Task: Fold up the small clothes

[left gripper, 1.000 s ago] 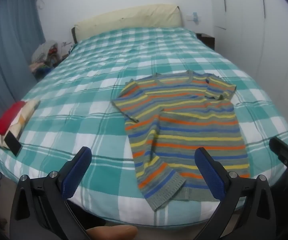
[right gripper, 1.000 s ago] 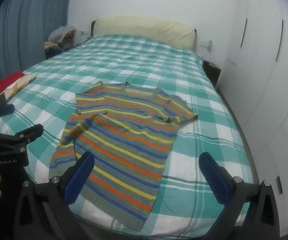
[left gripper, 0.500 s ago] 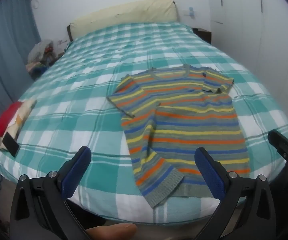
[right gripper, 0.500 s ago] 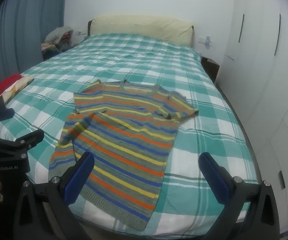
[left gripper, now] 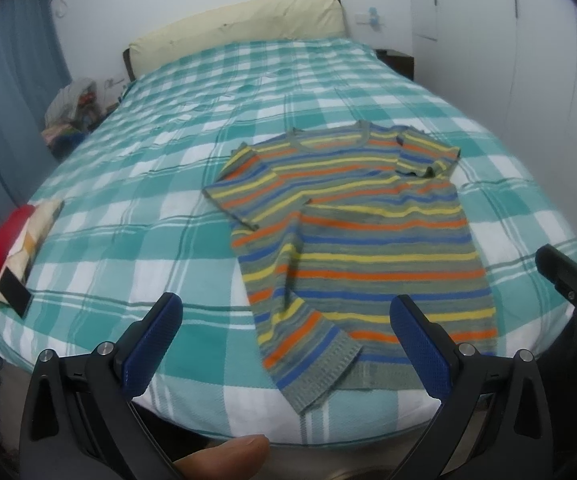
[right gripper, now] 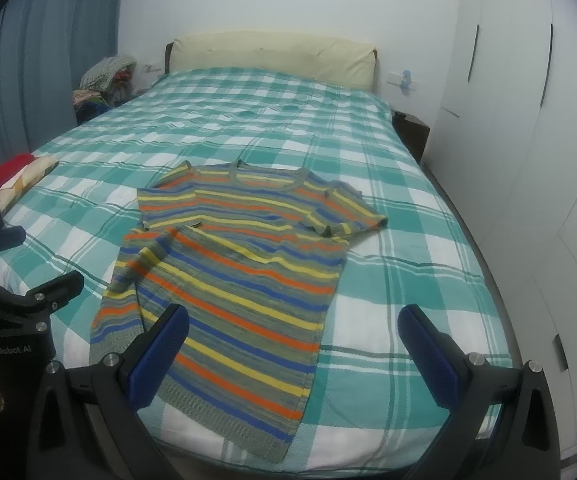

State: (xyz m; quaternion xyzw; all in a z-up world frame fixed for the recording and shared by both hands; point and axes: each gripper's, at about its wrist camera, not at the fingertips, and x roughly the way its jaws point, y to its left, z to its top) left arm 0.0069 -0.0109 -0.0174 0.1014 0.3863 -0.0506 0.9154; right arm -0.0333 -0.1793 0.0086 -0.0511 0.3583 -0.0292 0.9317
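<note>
Currently: striped sweater [left gripper: 352,240] flat near bed [left gripper: 136,184] foot (one sleeve folded over); left gripper [left gripper: 284,344] and right gripper [right gripper: 292,354] released, hovering before hem.

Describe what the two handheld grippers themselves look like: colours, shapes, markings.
Both look alike. The left gripper and the right gripper each have two black, angular plastic fingers with round silver screw heads at the joints. Each finger ends in a dark blue, finely textured pad. In the right wrist view, the left gripper's black body bears white "GenRobot.AI" lettering. No cables or sleeves show.
</note>
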